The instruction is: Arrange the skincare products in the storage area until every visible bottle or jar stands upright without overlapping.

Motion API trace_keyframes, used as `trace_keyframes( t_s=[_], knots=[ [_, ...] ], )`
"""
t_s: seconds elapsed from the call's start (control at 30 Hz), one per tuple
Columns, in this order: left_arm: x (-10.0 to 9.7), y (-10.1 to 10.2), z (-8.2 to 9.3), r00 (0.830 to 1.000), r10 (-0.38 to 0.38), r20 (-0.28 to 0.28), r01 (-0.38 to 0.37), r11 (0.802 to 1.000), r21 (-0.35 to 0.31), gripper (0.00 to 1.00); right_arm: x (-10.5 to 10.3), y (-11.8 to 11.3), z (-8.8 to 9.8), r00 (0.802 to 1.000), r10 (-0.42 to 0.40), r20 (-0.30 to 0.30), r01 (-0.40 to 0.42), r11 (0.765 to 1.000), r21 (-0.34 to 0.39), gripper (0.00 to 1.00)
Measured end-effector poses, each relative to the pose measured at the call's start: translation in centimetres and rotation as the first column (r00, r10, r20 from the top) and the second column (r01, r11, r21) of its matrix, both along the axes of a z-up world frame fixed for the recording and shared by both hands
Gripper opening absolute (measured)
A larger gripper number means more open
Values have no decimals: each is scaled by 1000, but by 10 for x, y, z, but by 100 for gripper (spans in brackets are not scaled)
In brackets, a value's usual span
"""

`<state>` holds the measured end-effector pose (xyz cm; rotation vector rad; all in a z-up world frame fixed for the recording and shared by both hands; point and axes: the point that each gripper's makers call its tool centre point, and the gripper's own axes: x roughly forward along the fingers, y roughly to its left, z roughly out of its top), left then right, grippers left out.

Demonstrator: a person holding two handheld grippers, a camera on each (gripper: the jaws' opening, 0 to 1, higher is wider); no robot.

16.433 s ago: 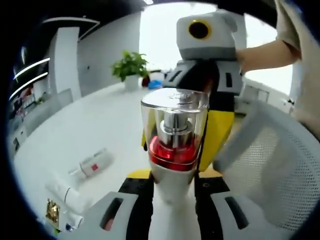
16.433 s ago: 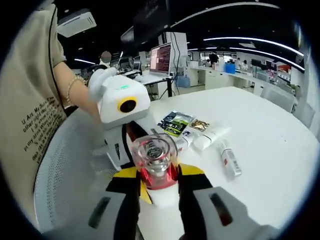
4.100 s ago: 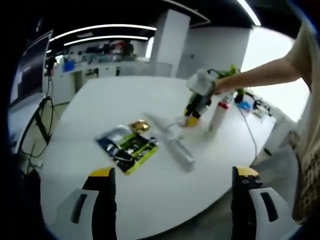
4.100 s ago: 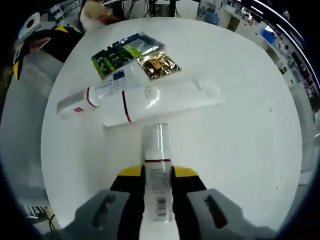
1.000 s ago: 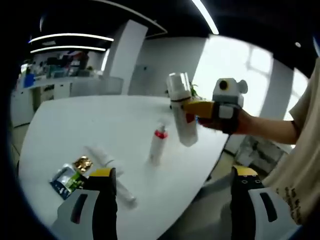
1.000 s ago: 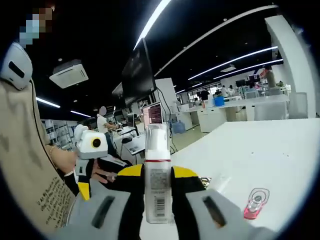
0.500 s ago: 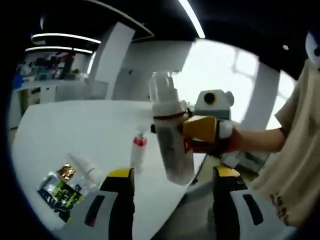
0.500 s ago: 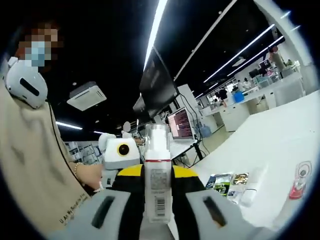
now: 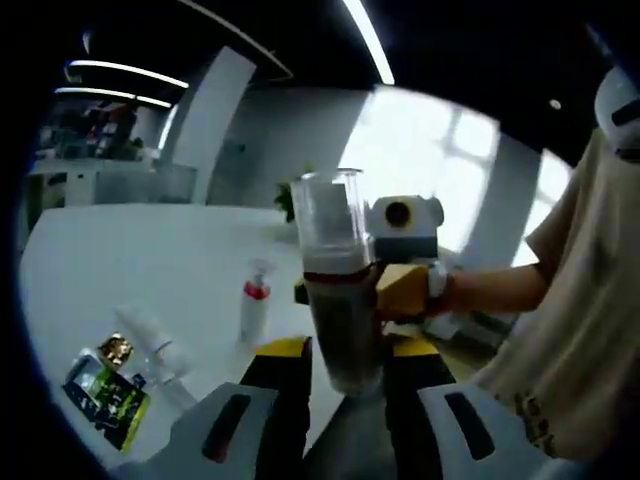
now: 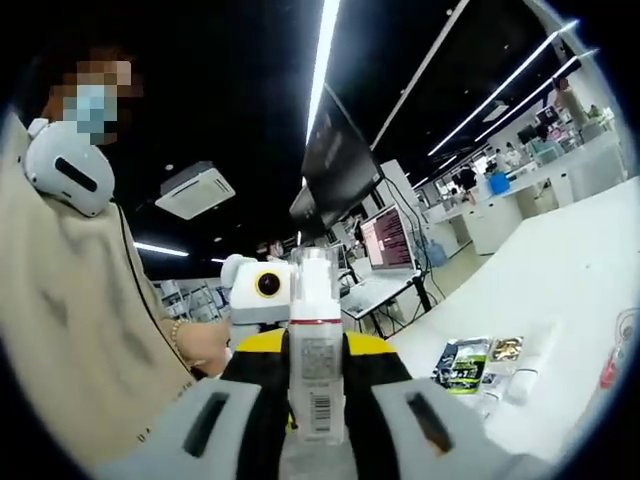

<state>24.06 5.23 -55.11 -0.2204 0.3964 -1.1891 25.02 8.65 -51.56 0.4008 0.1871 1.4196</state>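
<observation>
Bottle (image 9: 335, 290) between both claws, above table edge (image 9: 330, 420).

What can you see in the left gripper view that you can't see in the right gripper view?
Left gripper view: a bright window behind the table.
Right gripper view: a big dark monitor, a lit screen and a ceiling air unit.
Both: the clear-capped bottle held by the right gripper, the white table and the green sachets lying on it.
</observation>
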Motion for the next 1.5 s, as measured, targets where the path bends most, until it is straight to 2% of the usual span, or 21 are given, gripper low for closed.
trace_keyframes(
  t_s=[0.1,0.23,0.3,0.4,0.53,0.7,0.8,0.87,0.97,1.07,1.13,1.3,1.5],
  knots=[
    [-2,-3,1,1000,-13,1,13,1000,11,21,-3,-2,-1,1000,10,6,-10,1000,-2,19],
    [-2,-6,0,1000,-6,23,5,998,59,20,-4,-5,-3,1000,4,11,-4,1000,3,20],
    [-1,-7,-3,1000,4,15,-5,997,77,20,-4,-6,-4,1000,-3,14,3,1000,-2,20],
    [4,-8,-6,999,30,20,-32,994,100,19,0,-8,-6,998,-54,28,55,998,-21,22],
    [10,-7,-11,998,56,40,-62,986,152,19,6,-11,-10,980,-153,130,171,975,-144,23],
    [12,-12,-10,997,47,66,-58,984,171,19,6,-14,-8,962,-200,187,236,953,-191,23],
    [16,-13,-14,995,41,93,-61,974,219,19,10,-18,-10,950,-239,199,279,938,-207,23],
    [18,-14,-18,994,38,106,-63,966,249,19,12,-21,-11,948,-260,185,296,932,-208,23],
    [19,-16,-19,993,32,110,-61,962,265,19,14,-26,-7,937,-289,194,327,923,-201,23],
    [19,-18,-26,992,11,128,-50,949,311,19,19,-32,0,926,-321,198,356,916,-182,23],
    [19,-19,-29,991,4,130,-46,946,321,18,20,-33,0,925,-323,200,360,914,-188,23],
    [21,-23,-34,991,-9,136,-38,940,340,18,21,-37,-6,915,-318,248,377,892,-249,23],
    [26,-28,-38,990,-23,140,-27,938,345,18,25,-42,-8,902,-352,251,413,873,-259,23]
  ],
)
